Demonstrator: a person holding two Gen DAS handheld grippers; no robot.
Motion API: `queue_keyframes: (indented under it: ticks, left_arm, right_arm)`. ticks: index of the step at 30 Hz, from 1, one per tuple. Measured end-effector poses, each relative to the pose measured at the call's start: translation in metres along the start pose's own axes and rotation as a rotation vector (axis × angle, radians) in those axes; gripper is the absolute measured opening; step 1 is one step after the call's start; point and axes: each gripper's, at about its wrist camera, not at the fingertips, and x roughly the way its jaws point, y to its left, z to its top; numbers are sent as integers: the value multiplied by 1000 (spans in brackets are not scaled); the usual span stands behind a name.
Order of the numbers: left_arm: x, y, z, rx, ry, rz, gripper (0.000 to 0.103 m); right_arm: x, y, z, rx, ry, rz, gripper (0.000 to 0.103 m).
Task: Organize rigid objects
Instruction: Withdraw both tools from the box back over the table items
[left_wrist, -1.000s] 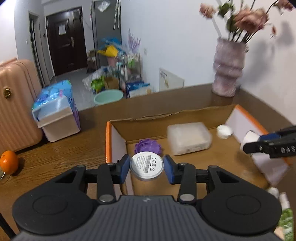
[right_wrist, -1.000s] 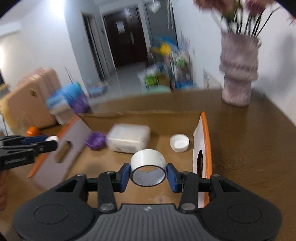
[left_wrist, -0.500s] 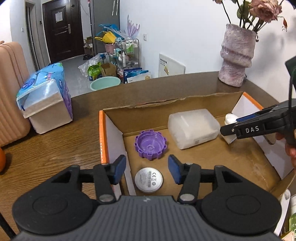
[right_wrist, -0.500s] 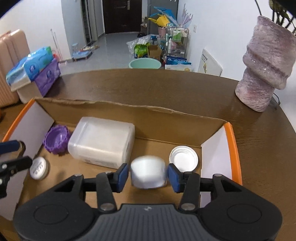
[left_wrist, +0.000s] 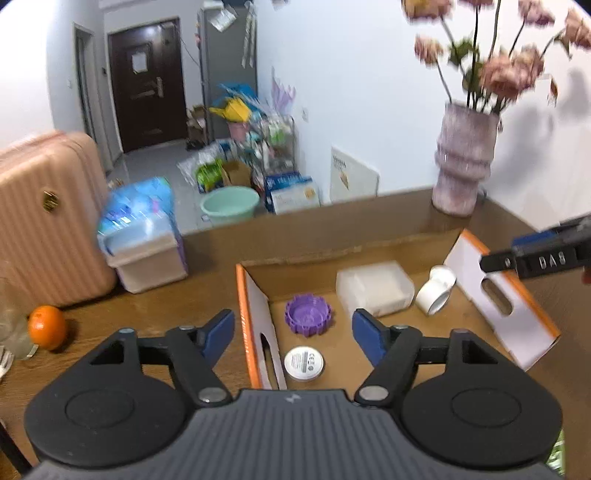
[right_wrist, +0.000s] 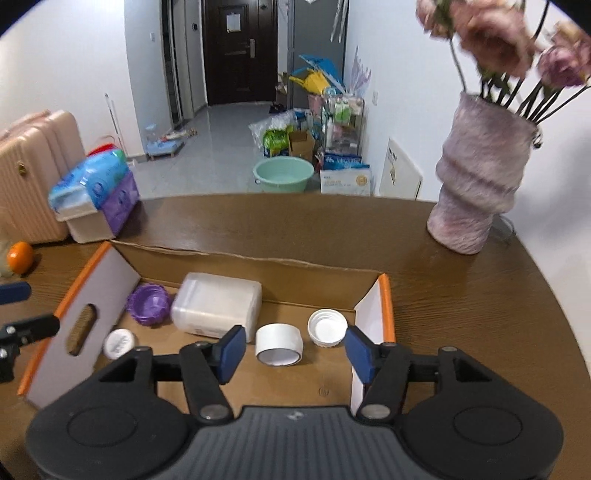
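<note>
Brown wooden table (right_wrist: 461, 295) carries my cardboard box (right_wrist: 258, 264). My left gripper (left_wrist: 293, 332) has just been opening, nothing between its fingers; the round tin (left_wrist: 304, 363) lies in the near left corner. My right gripper (right_wrist: 291, 349) has likewise been opening, and the tape roll (right_wrist: 279, 345) rests beside the white cap (right_wrist: 327, 328). Both drops look done; next I need another loose item.

It was a lived-in home. A round brown wooden table (right_wrist: 480, 295) carried a ribbed mauve vase of dried pink flowers (right_wrist: 480, 184). Beyond it a dark brown entrance door (right_wrist: 240, 48) closed a tiled hallway holding a ribbed pink hard-shell suitcase (left_wrist: 44, 221), a mint-green plastic basin (right_wrist: 283, 173) and a cluttered wire shelf rack (right_wrist: 341, 122).
</note>
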Motion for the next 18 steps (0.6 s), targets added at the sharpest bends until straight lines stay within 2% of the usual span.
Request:
queue_keyframes:
  ticks: [6,10,18]
  left_arm:
    - [-63,-4,-8,-41,-167,46,82]
    - [-96,-15,-25,-30,-267,51,84]
    - [-140,-27,-61,-82,-440,67,85]
  right_arm:
    - [-60,-1,-20,14,-120,25,68]
    - [-98,-2,-44,32,-258,25,76]
    - [-143,-8,-95,69,-443,38,80]
